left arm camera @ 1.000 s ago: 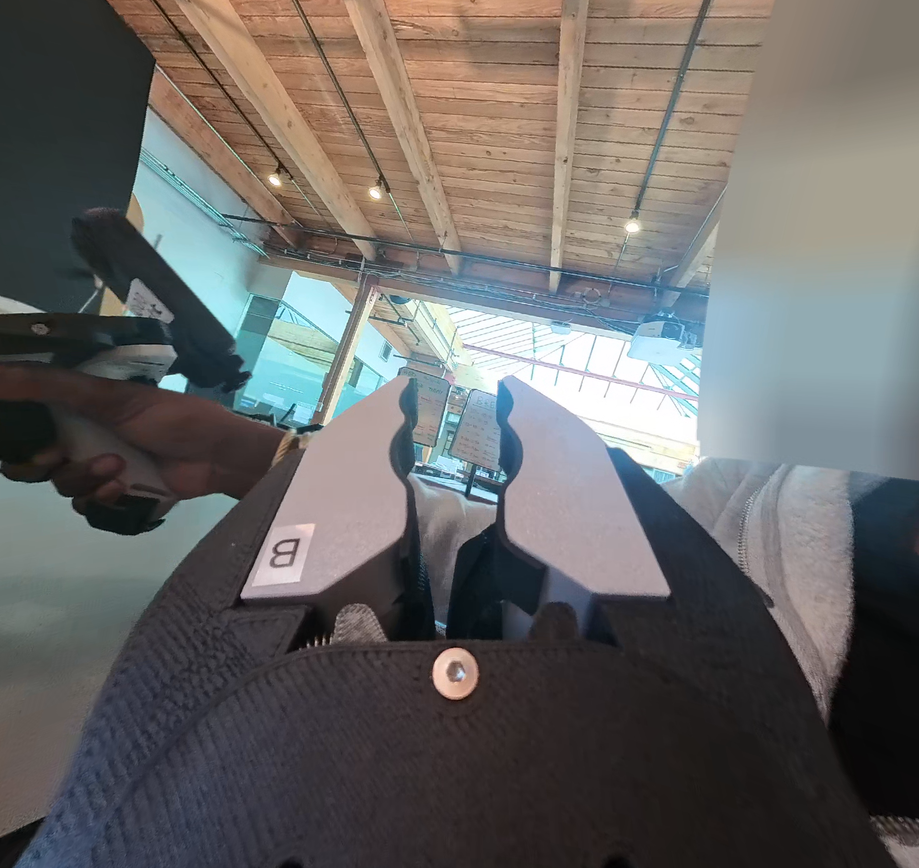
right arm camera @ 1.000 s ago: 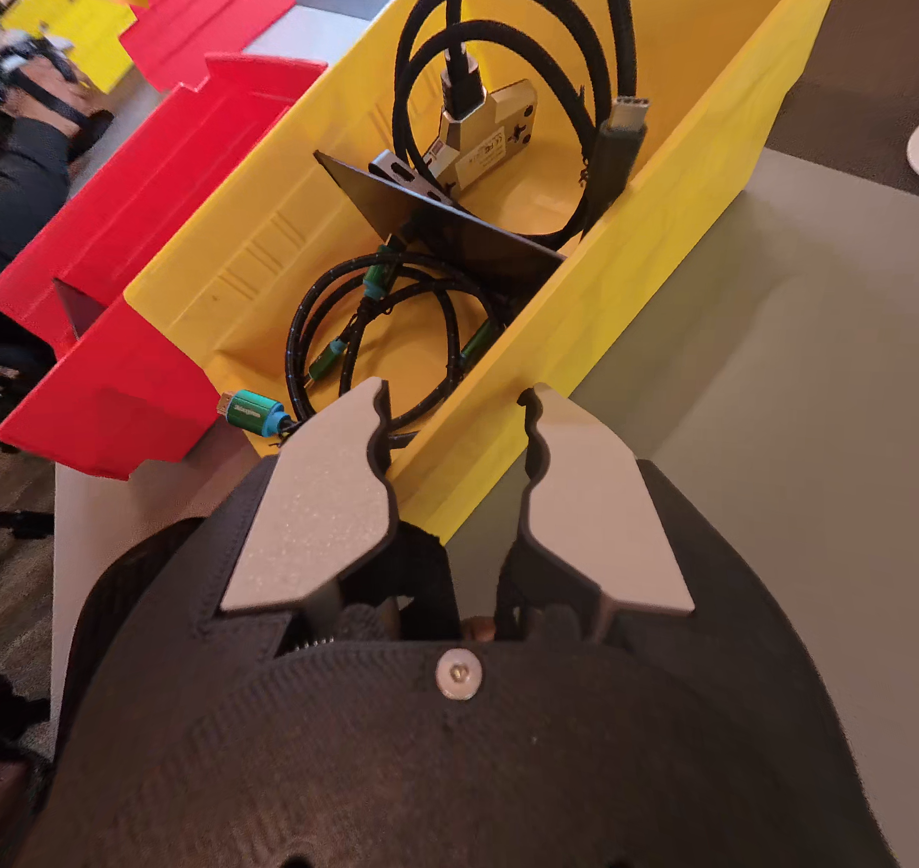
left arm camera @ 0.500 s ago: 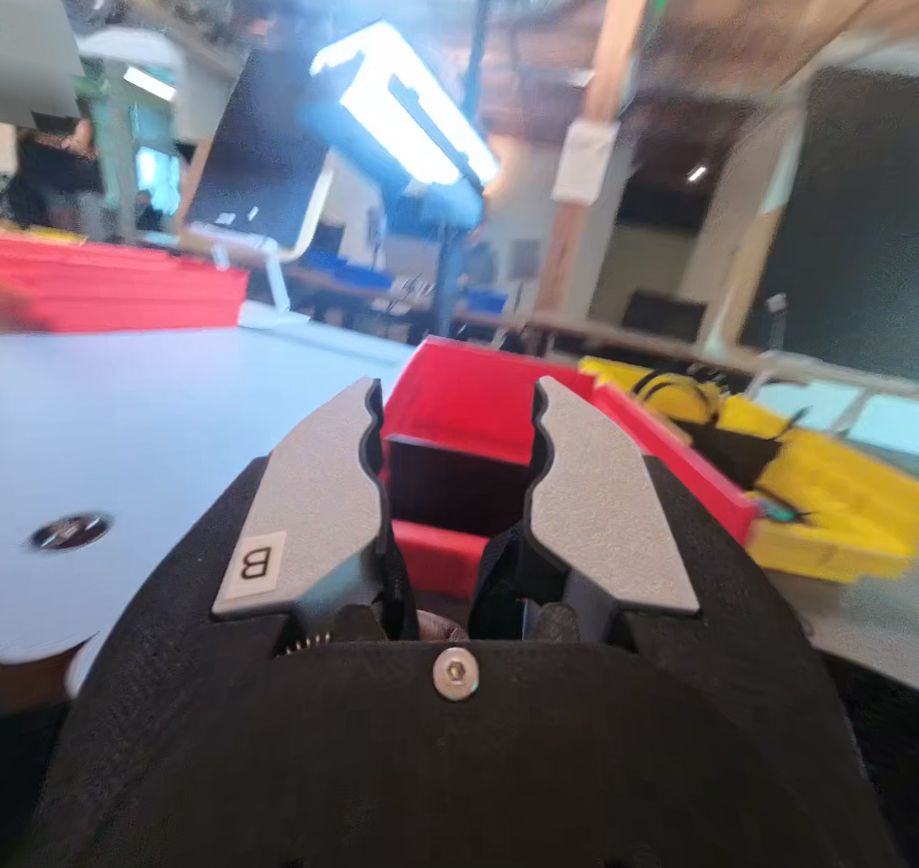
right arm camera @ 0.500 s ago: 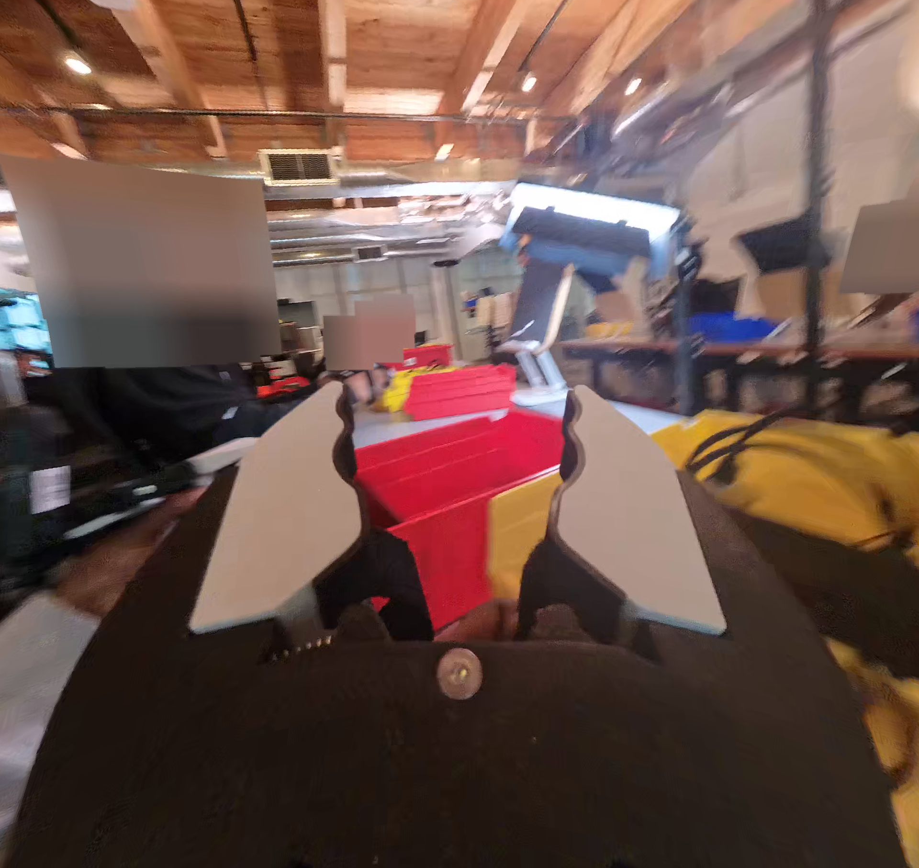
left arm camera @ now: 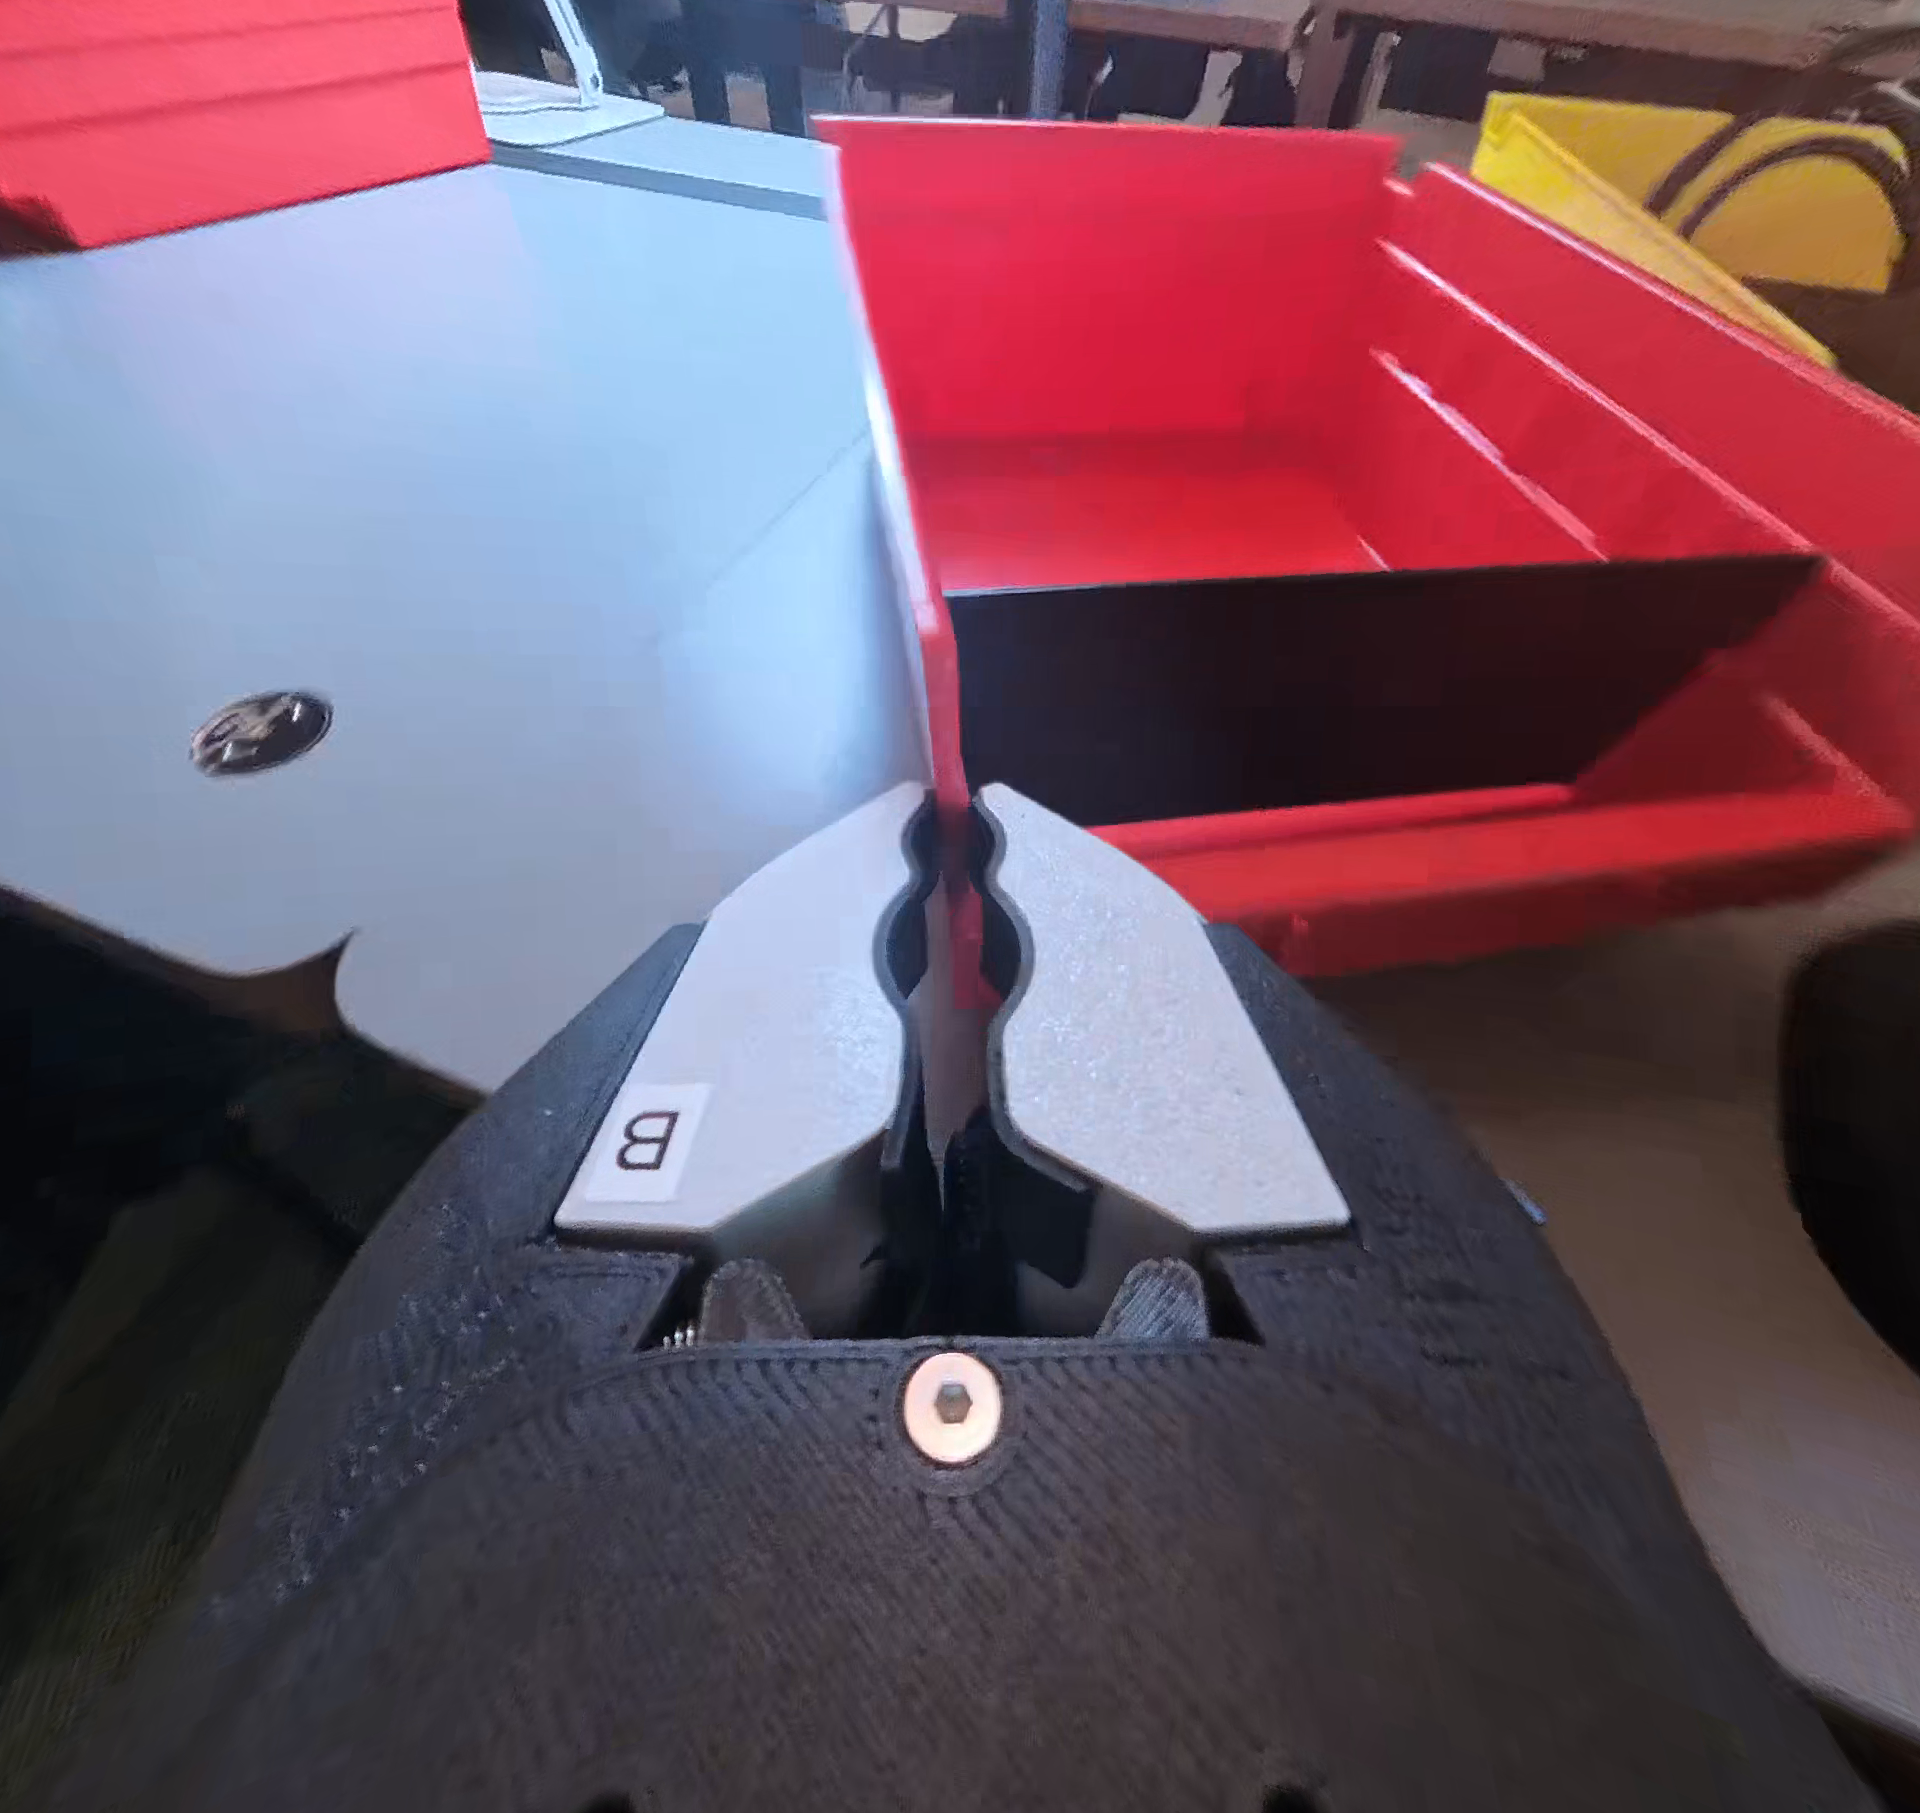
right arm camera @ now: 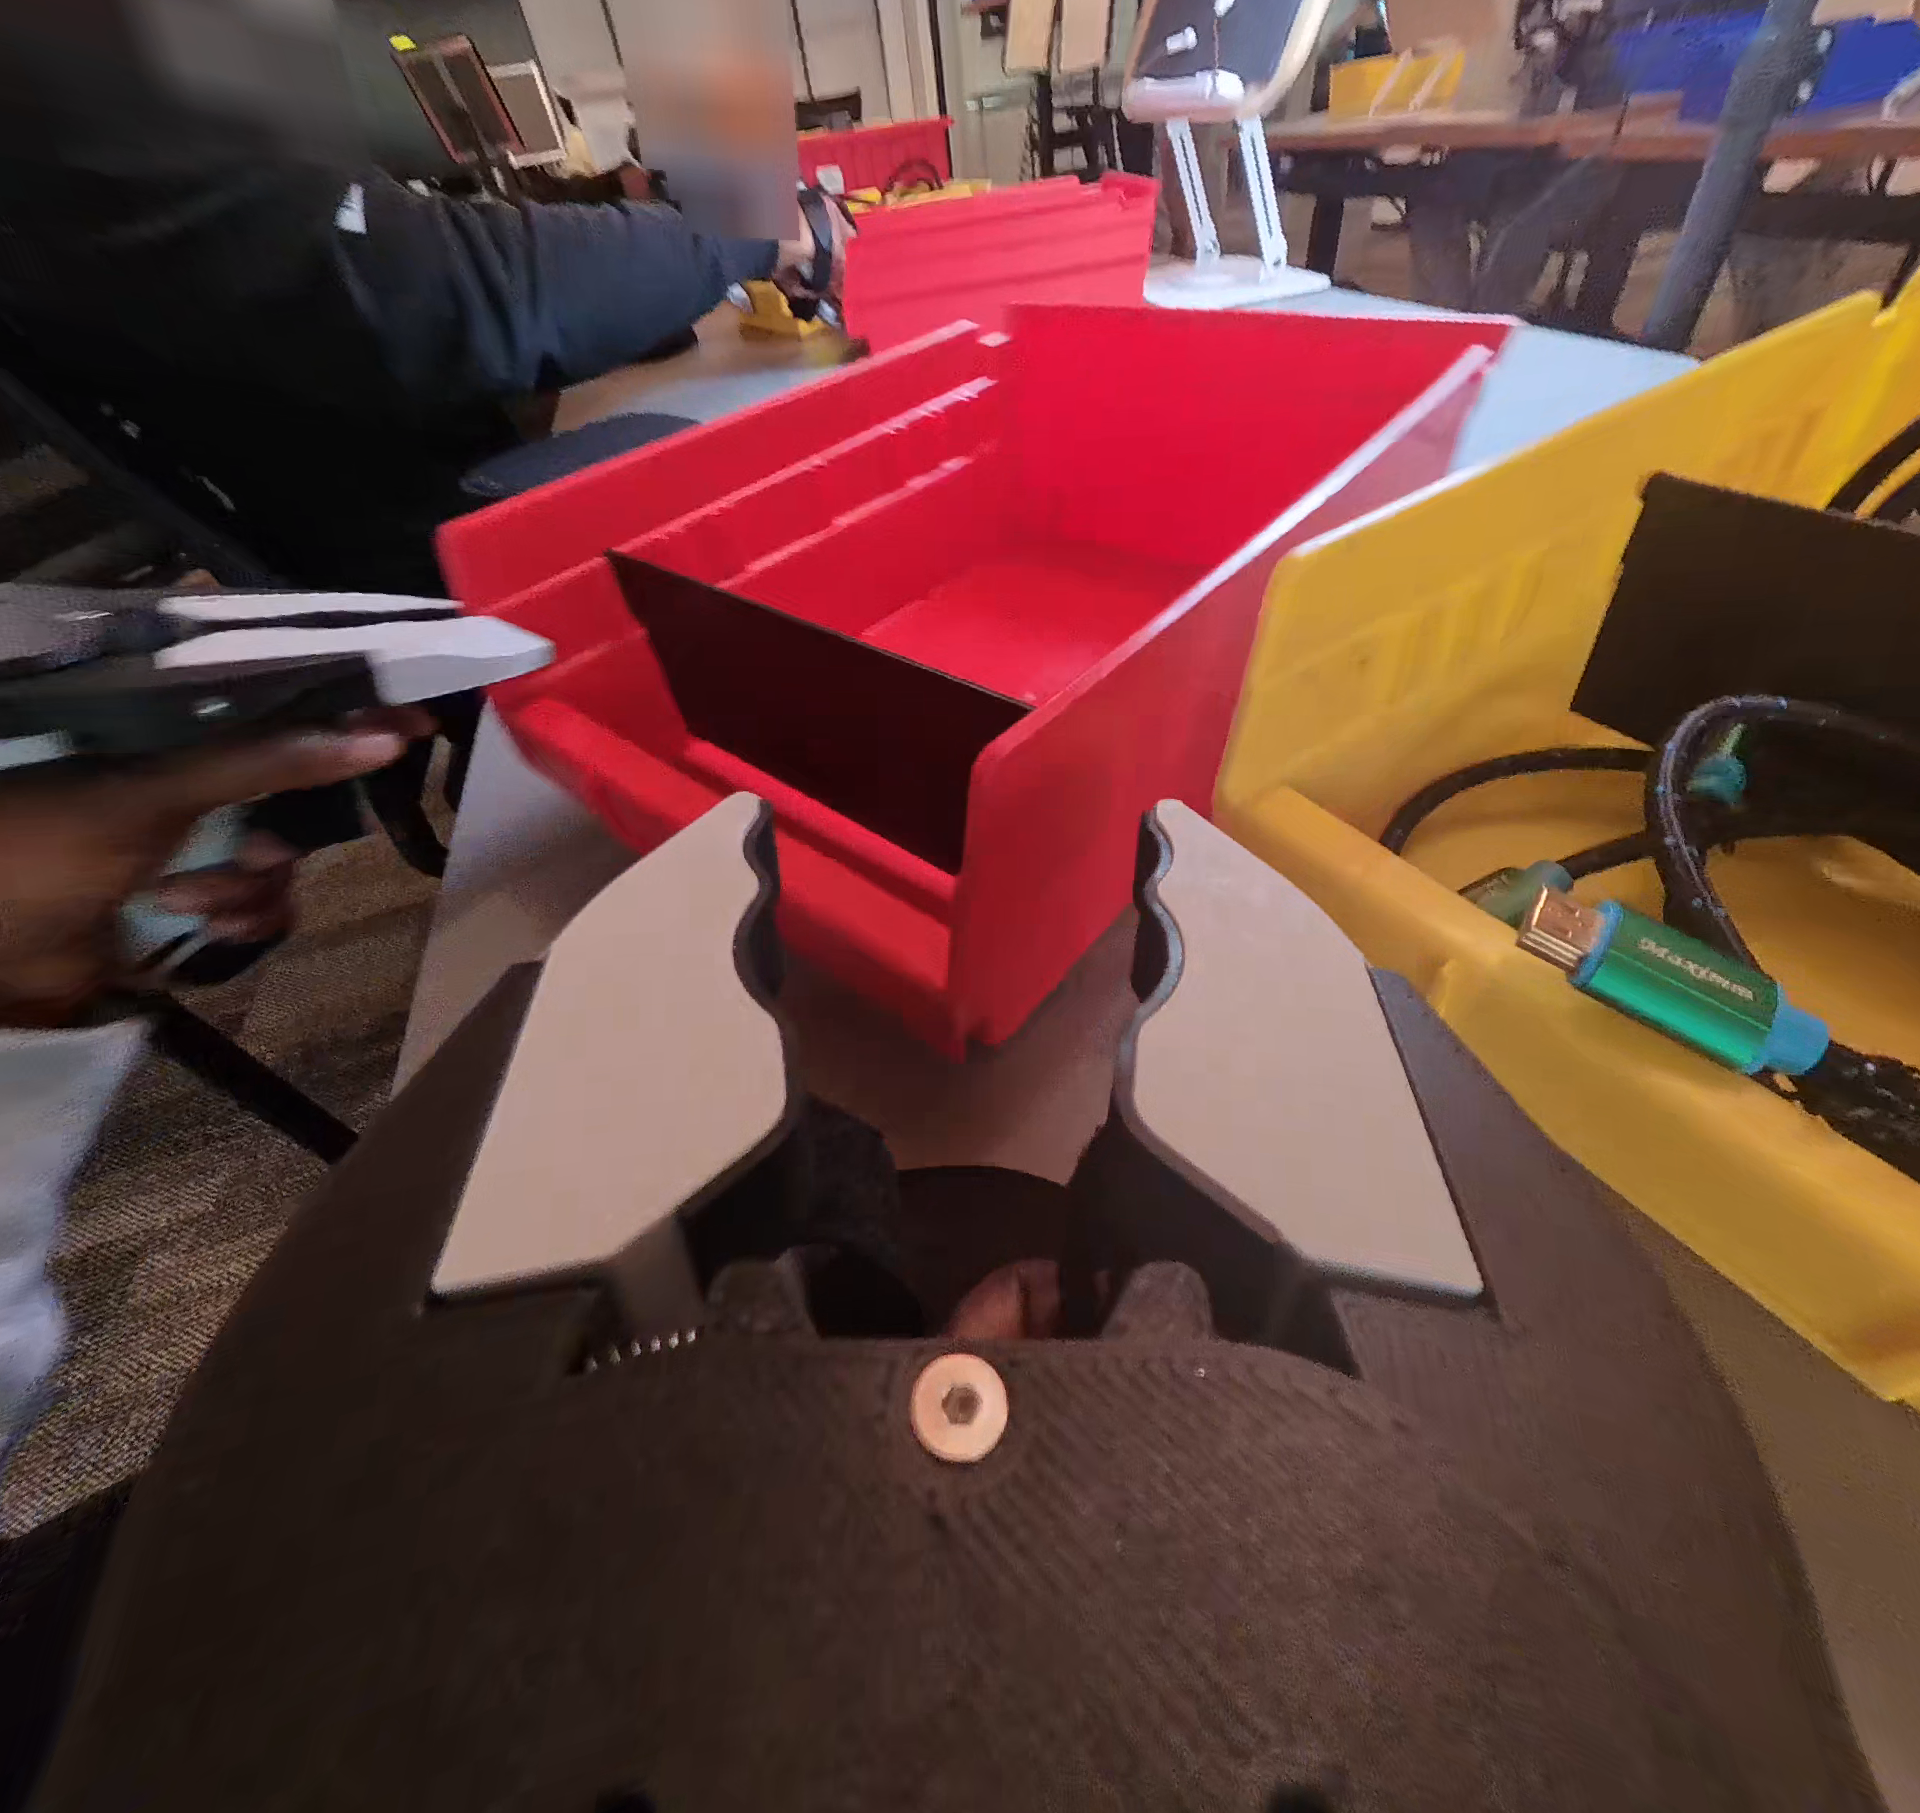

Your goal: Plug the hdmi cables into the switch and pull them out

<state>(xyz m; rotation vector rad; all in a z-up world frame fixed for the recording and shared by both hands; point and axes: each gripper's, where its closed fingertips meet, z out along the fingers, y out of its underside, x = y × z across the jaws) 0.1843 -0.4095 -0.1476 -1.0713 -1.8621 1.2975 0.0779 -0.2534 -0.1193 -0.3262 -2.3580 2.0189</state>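
My left gripper (left arm camera: 951,813) is shut on the near left wall of an empty red bin (left arm camera: 1143,309). It also shows at the left of the right wrist view (right arm camera: 488,631), pinching that bin's corner. My right gripper (right arm camera: 956,828) is open and empty, just in front of the red bin's (right arm camera: 1091,828) near right corner. To the right stands a yellow bin (right arm camera: 1455,620) holding coiled black braided HDMI cables (right arm camera: 1683,828). One green-shelled plug (right arm camera: 1673,989) lies over its front lip. The switch is not in view.
A black divider (left arm camera: 1299,672) crosses the red bin, and another (right arm camera: 1766,620) stands in the yellow bin. A second red bin (left arm camera: 208,80) sits far left on the grey table (left arm camera: 468,464). A person's dark sleeve (right arm camera: 468,288) reaches across at the back left.
Both views have swung down from the ceiling and room to the bins. My left gripper has closed on the red bin's wall. My right gripper has stayed open.
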